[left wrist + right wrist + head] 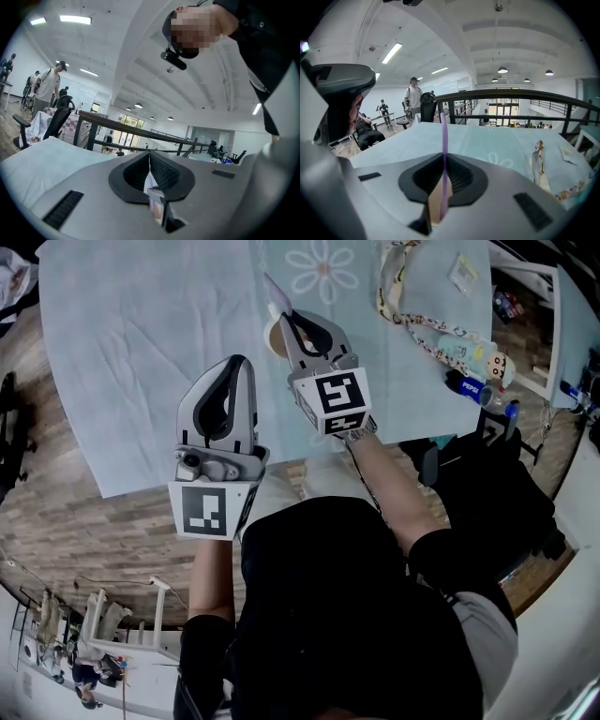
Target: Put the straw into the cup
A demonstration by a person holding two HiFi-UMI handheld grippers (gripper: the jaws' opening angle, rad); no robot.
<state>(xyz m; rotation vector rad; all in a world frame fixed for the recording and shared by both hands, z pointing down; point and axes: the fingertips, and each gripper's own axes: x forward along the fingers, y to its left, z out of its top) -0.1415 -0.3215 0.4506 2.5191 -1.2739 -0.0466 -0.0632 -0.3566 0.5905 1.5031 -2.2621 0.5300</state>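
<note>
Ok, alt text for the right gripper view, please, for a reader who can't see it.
The right gripper is shut on a purple straw that runs straight up the picture between its jaws, with a tan cup showing through the gap below them. Beyond lies a pale blue tablecloth with a lanyard at the right.

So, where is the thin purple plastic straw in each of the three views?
Head view: thin purple plastic straw juts up from the right gripper, top centre.
Left gripper view: not clearly in it.
Right gripper view: upright at centre, pinched between the jaws.
Shared landmark: pale blue tablecloth.
</note>
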